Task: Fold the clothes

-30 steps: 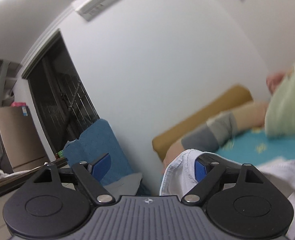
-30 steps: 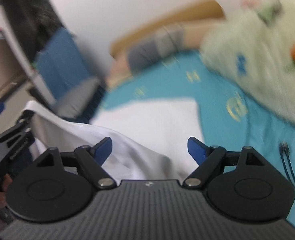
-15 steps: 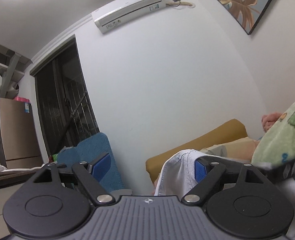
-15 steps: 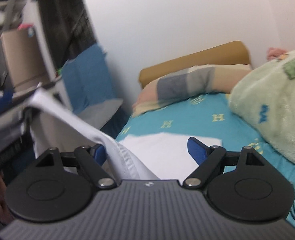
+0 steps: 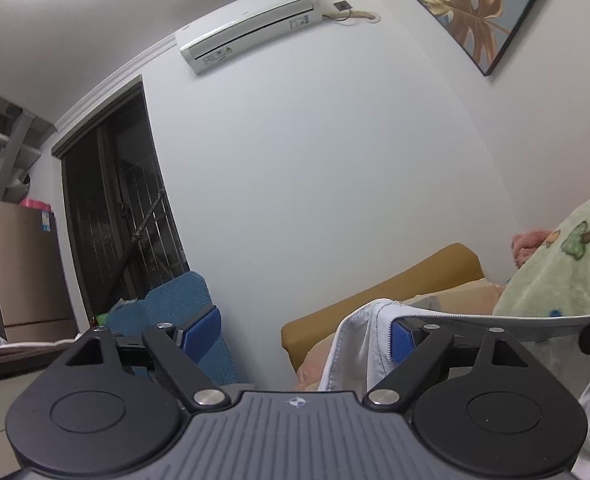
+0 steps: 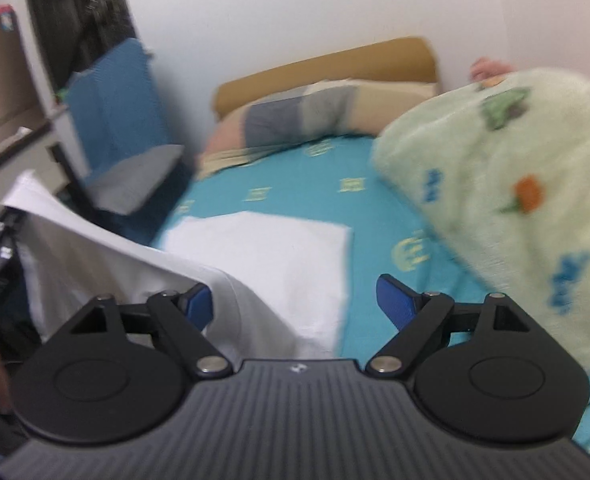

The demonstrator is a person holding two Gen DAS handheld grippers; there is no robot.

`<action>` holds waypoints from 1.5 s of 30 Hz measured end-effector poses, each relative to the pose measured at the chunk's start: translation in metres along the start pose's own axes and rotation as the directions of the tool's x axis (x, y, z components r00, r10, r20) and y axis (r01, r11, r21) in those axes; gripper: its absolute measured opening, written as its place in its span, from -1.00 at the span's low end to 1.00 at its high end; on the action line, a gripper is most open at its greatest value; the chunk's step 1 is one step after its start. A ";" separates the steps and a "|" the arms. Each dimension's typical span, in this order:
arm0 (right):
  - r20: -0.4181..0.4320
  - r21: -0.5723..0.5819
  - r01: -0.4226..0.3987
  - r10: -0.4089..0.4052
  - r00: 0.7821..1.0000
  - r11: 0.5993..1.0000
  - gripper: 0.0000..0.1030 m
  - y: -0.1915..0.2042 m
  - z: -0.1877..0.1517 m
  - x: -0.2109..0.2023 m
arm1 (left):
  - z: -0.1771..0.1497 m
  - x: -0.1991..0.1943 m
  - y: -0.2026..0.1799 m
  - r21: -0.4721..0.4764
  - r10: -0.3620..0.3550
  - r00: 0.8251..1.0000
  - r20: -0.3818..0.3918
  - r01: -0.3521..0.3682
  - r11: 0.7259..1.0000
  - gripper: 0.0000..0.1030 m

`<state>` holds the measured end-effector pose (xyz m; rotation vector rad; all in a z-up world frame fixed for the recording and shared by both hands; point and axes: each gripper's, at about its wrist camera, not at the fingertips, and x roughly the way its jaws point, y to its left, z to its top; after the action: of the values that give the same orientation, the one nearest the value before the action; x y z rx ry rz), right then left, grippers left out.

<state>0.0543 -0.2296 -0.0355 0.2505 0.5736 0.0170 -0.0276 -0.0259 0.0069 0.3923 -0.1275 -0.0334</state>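
**Right wrist view: white garment strung between both grippers above the bed**

Right wrist view showed the right gripper (image 6: 293,296) with its blue fingers spread wide, yet the white garment (image 6: 107,256) draped over its left finger (image 6: 199,304), so the cloth was hooked there rather than pinched. From that finger the garment's taut upper edge ran toward 10 o'clock, up to a raised corner beside the other tool at the frame's left edge. Its long axis therefore lay between the two grippers, hanging clear of the teal bed sheet (image 6: 375,248). At 12 o'clock, near the fingers, a flat white cloth (image 6: 263,256) lay on the sheet; whether it was part of the same garment could not be told.

The left gripper (image 5: 305,330) was also spread, its right finger (image 5: 401,338) tucked inside a hemmed opening of the garment, whose edge stretched toward 3 o'clock. Both tools looked equally engaged. The green blanket (image 6: 507,184) sat at 2 o'clock, near any laying-down path.
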 end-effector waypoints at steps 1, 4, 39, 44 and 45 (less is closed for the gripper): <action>-0.005 0.000 0.004 -0.004 1.000 1.000 0.66 -0.002 -0.001 0.000 | 0.000 0.003 0.004 -0.017 -0.002 1.000 -0.008 0.002 1.000 0.68; -0.030 0.008 0.029 -0.029 0.999 1.000 0.66 -0.007 -0.006 0.005 | 0.001 0.003 0.007 -0.038 0.007 1.000 -0.009 -0.007 0.999 0.68; 0.416 0.120 0.200 -0.232 0.879 0.972 0.66 0.021 0.042 -0.060 | 0.060 -0.022 0.110 -0.376 0.189 0.953 -0.238 -0.270 0.887 0.79; 0.559 0.079 0.167 -0.183 0.809 0.983 0.66 0.053 0.117 -0.156 | 0.158 -0.050 0.160 -0.406 0.266 0.961 -0.072 -0.271 0.873 0.83; 0.583 0.069 0.160 -0.170 0.795 0.985 0.66 0.059 0.133 -0.176 | 0.180 -0.058 0.170 -0.416 0.283 0.958 -0.035 -0.271 0.868 0.84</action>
<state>-0.0189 -0.2183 0.1800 0.2053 -0.0308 -0.2315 -0.1068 0.0665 0.2300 -0.0594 -0.1987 0.2173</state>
